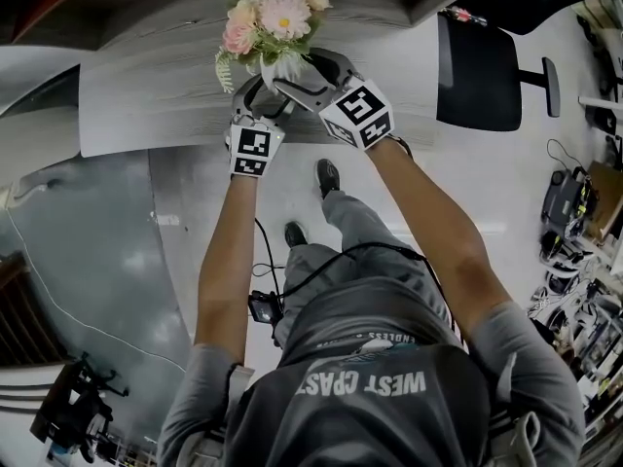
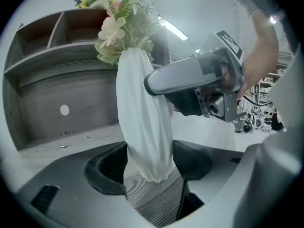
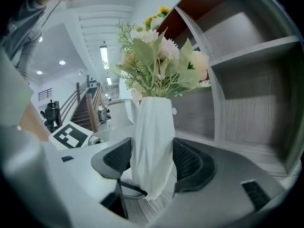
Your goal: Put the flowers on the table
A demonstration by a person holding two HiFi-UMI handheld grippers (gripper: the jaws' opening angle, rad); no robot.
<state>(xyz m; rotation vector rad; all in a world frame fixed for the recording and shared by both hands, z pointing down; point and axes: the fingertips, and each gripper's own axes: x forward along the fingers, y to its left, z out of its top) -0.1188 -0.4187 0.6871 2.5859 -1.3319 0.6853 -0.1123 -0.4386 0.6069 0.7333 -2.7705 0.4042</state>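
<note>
A white twisted vase [image 1: 277, 66] with pink and cream flowers [image 1: 282, 13] is upright over the wood-grain table [image 1: 146, 105]. My left gripper [image 1: 261, 93] is shut on the vase from the left and my right gripper [image 1: 295, 78] from the right. In the left gripper view both pads press the lower vase [image 2: 142, 127] at my left gripper [image 2: 149, 163], with the right gripper's body [image 2: 190, 80] across it. The vase [image 3: 152, 141] and flowers [image 3: 159, 65] stand between the pads of my right gripper [image 3: 152, 164]. I cannot tell whether the vase's base touches the table [image 2: 152, 201].
A grey shelf unit [image 2: 42, 37] with open compartments [image 3: 247, 46] rises behind the table, with yellow flowers [image 2: 90, 1] on top. A black office chair [image 1: 477, 71] stands to the right. Cluttered equipment [image 1: 579, 212] lines the far right; stairs [image 3: 88, 110] are in the background.
</note>
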